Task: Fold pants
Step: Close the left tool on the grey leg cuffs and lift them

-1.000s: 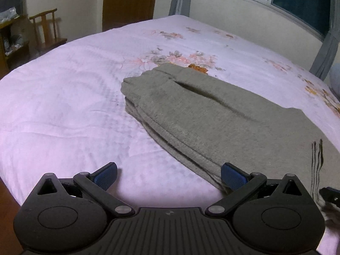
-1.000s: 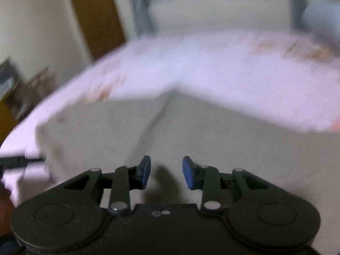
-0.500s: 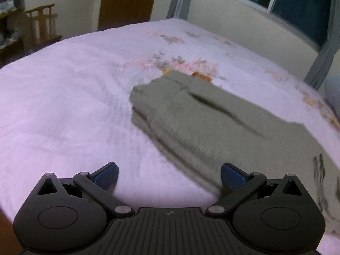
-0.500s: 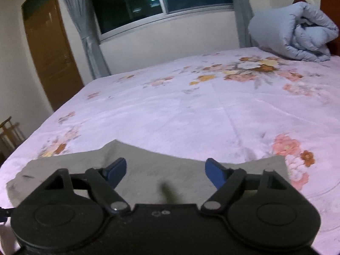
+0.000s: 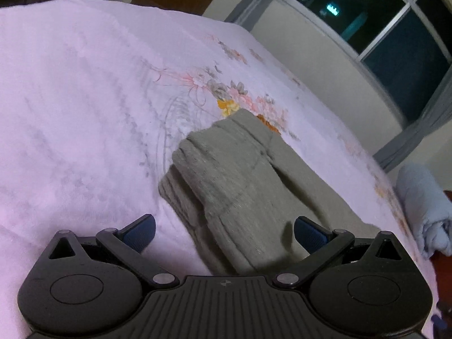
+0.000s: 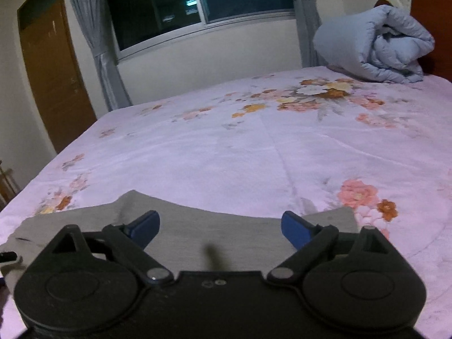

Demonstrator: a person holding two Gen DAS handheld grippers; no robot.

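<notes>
Pants (image 5: 243, 186) first: grey fleecy ones, folded over lengthwise into a long layered strip lying flat on the bed, running from right under my jaws away toward the flower print. My left gripper (image 5: 224, 233) hangs just above the near end, jaws spread wide, nothing between the blue pads (image 5: 139, 230). Right gripper (image 6: 220, 227) is the same deal, jaws wide apart and empty, over the pants' flat grey edge (image 6: 231, 223). Past that it's all pale pink floral bedsheet (image 6: 254, 152). Far corner has a rolled-up light blue duvet (image 6: 375, 45) against the headboard. Behind the bed: dark window (image 6: 197, 2), grey curtains (image 6: 90, 34), brown door (image 6: 53, 76).
</notes>
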